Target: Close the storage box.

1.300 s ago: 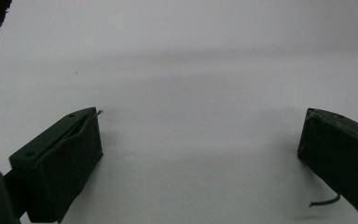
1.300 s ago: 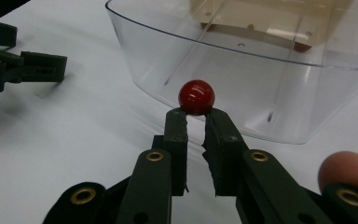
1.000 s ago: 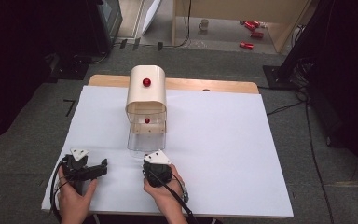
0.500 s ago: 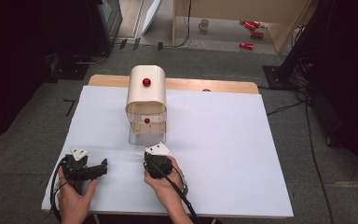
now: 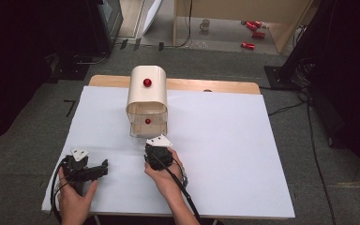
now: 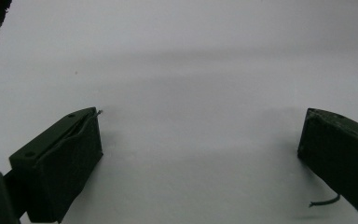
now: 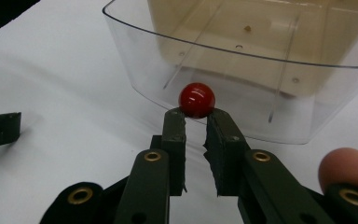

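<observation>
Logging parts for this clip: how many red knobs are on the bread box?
2: one knob on the cream lid's top, one knob on the clear drawer front, at the right gripper's tips.

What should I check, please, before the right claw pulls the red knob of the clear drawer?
1. Right claw lined up with the lower red knob: ok, the knob sits just at its tips.
2. Jaws closed on the knob: not ok, they are nearly shut but the knob lies beyond the tips, not between them.
3. Clear drawer position: ok, it already stands partly out of the cream box.
4. Left claw out of the way: ok, open, over the bare white table.
5. Path toward the person free: ok in the high view.
6. Box held against sliding: not ok, nothing steadies it.
</observation>
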